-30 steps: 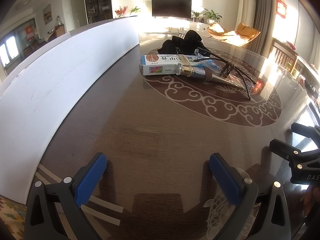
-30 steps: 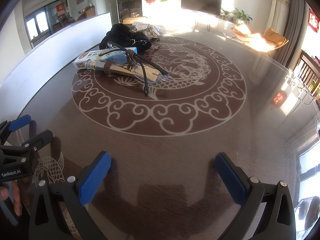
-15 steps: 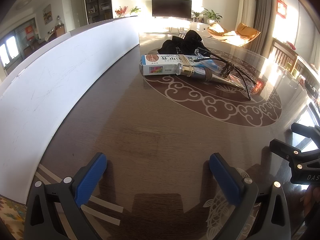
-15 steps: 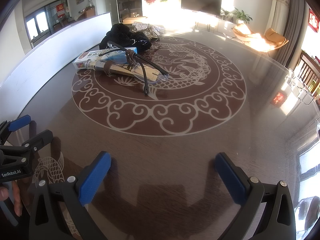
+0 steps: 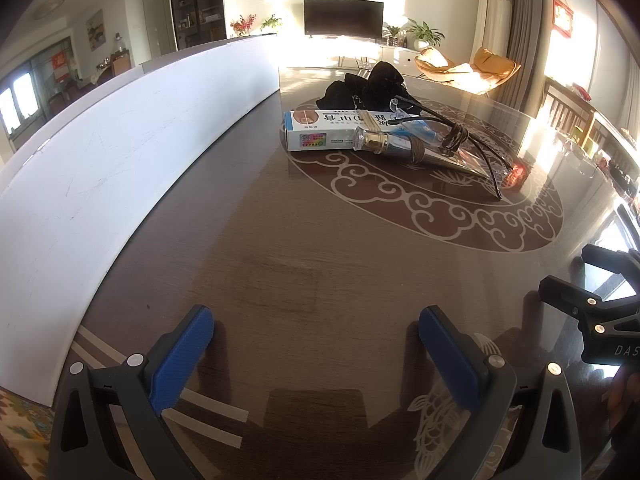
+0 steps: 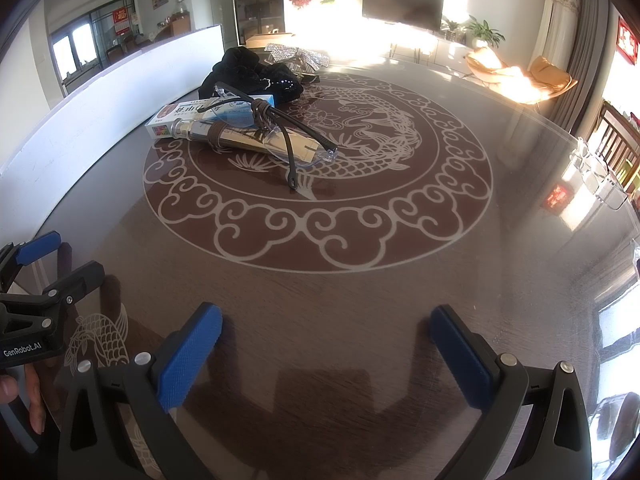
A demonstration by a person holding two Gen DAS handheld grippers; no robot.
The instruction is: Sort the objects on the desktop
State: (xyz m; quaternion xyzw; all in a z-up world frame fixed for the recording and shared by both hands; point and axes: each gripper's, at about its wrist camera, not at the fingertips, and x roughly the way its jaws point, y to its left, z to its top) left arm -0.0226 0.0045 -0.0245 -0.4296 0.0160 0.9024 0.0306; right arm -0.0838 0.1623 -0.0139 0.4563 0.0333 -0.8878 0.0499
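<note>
A pile of objects lies at the far side of the dark round table (image 5: 304,240): a white and blue box (image 5: 320,134), a clear bottle with a gold neck (image 5: 384,146), clear glasses with dark arms (image 5: 460,136) and a black cloth pouch (image 5: 372,84). The same pile shows in the right wrist view: box (image 6: 176,114), bottle (image 6: 224,136), glasses (image 6: 288,136), pouch (image 6: 248,76). My left gripper (image 5: 316,340) is open and empty, low over the near table. My right gripper (image 6: 326,336) is open and empty, also near the front edge, far from the pile.
A long white board (image 5: 100,168) stands along the table's left side. A shiny silver item (image 6: 300,54) lies behind the pouch. The left gripper's body (image 6: 36,300) shows at the right view's left edge; the right gripper's body (image 5: 600,308) shows at the left view's right edge.
</note>
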